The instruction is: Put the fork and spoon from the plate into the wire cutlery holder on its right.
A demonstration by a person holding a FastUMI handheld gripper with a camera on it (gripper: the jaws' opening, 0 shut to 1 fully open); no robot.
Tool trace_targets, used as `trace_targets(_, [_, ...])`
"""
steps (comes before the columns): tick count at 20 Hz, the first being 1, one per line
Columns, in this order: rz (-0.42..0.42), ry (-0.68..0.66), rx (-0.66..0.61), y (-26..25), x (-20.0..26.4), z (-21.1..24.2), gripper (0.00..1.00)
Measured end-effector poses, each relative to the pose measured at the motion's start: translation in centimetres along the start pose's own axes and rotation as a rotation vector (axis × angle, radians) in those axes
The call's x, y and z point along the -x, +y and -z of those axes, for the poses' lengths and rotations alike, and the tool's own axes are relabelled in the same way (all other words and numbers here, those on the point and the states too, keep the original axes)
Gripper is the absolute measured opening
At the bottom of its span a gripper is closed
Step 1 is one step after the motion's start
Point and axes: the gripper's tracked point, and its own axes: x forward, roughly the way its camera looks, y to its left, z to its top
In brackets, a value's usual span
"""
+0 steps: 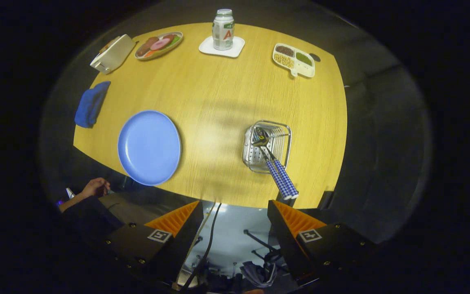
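Note:
Both the fork and spoon [278, 169] stand in the wire cutlery holder [267, 146], heads down inside it and their blue checked handles leaning out over its near side. The blue plate [149, 147] lies bare on the wooden table [218, 102], to the left of the holder. My gripper [235, 210] is high above the table's near edge, well back from both, its fingers [178, 218] wide apart and open with nothing between them.
At the table's far side are a white box [112, 54], a plate of food [158, 45], a bottle [223, 29] on a white coaster and a divided snack tray [294, 59]. A blue cloth [91, 104] lies left of the plate. A person's hand [94, 188] shows below the table's near-left edge.

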Motion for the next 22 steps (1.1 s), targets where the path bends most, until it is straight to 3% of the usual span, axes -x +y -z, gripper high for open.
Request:
trace_targets(6, [0.023, -0.461, -0.17, 4.3, 1.9, -3.6, 0.97])
trace_targets(10, [0.058, -0.775, -0.274, 5.3, 6.0, -5.8, 0.97])
trace_targets(18, [0.209, -1.167, -0.181, 7.9, 12.9, -8.3, 0.96])
trace_targets(22, [0.206, -1.221, -0.163, 9.7, 13.4, -9.1, 0.94])
